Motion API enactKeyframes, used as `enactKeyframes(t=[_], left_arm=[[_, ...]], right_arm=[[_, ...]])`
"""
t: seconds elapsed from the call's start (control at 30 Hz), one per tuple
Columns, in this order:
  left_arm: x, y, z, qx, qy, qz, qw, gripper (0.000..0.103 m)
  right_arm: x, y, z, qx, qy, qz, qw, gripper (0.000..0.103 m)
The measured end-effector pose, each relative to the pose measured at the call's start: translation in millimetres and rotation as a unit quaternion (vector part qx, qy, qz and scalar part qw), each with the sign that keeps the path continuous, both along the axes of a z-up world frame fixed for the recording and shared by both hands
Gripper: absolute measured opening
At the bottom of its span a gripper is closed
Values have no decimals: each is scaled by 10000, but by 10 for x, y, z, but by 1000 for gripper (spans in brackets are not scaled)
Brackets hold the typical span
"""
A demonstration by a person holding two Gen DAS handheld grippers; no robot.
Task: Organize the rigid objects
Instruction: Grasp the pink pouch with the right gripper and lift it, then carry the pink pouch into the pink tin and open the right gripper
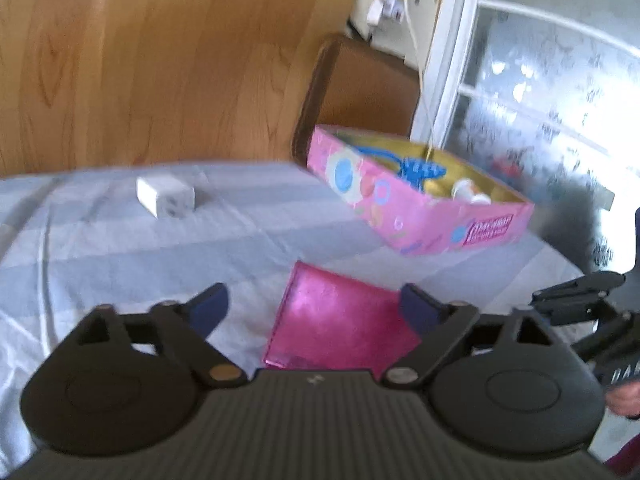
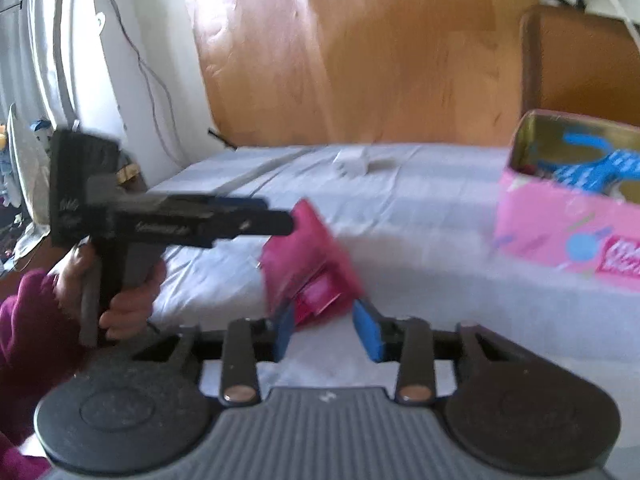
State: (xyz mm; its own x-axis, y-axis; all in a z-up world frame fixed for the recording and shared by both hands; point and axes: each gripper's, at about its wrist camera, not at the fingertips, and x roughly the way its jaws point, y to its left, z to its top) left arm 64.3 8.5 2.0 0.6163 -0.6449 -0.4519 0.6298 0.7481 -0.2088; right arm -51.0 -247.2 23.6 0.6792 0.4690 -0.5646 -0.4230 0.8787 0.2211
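My left gripper point(image 1: 314, 306) jaws wide, nothing between, hovering above pink wallet point(image 1: 340, 328) on bed point(image 1: 120, 248). My right gripper point(image 2: 326, 326) partly closed around wallet corner, contact unclear. Pink box point(image 1: 420, 216) beyond, open: likely destination. White cube point(image 1: 166, 200) apart.

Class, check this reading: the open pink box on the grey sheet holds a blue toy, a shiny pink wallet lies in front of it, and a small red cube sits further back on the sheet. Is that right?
One detail is wrong. The cube is white, not red, as the left wrist view shows. The rest stands: the pink box holds a blue toy, and the pink wallet lies in front on the grey sheet.
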Motion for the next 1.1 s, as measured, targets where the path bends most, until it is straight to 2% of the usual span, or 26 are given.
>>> enactKeyframes(t=[0.07,0.1,0.13,0.17,0.27,0.33,0.53,0.73,0.83,0.9,0.97,1.1], left_arm=[[68,16,-71,-40,306,-54,9995,97],[82,34,-79,-143,430,-98,9989,92],[53,35,-72,-239,522,-156,9982,80],[30,38,-66,-330,617,-232,9973,73],[-91,-75,-51,-96,650,-195,9976,58],[-194,-246,-85,-3,744,-406,9964,50],[-537,-1065,-100,209,705,-1161,9905,49],[-615,-1726,-99,317,697,-1595,9842,49],[-606,-1873,-59,287,706,-1669,9830,41],[-604,-1925,48,217,634,-1690,9833,41],[-564,-1984,218,118,437,-1697,9845,41],[-384,-2139,656,25,-216,-1522,9881,41]], right_arm=[[72,79,-80,125,52,-4,9999,29],[91,97,-105,251,64,-2,9997,29],[146,111,-124,422,103,5,9991,29],[197,113,-139,561,163,1,9983,24],[185,-16,-153,682,212,-121,9974,15],[138,-169,-155,588,155,-297,9977,15],[-86,-961,-227,813,194,-1256,9886,16],[-472,-1534,-282,665,28,-1995,9776,17],[-661,-1661,-301,566,-58,-2131,9754,17],[-725,-1725,-246,516,-190,-2229,9733,16],[-740,-1835,-108,709,-455,-2247,9708,15],[-604,-1928,279,568,-1199,-2276,9647,15]])
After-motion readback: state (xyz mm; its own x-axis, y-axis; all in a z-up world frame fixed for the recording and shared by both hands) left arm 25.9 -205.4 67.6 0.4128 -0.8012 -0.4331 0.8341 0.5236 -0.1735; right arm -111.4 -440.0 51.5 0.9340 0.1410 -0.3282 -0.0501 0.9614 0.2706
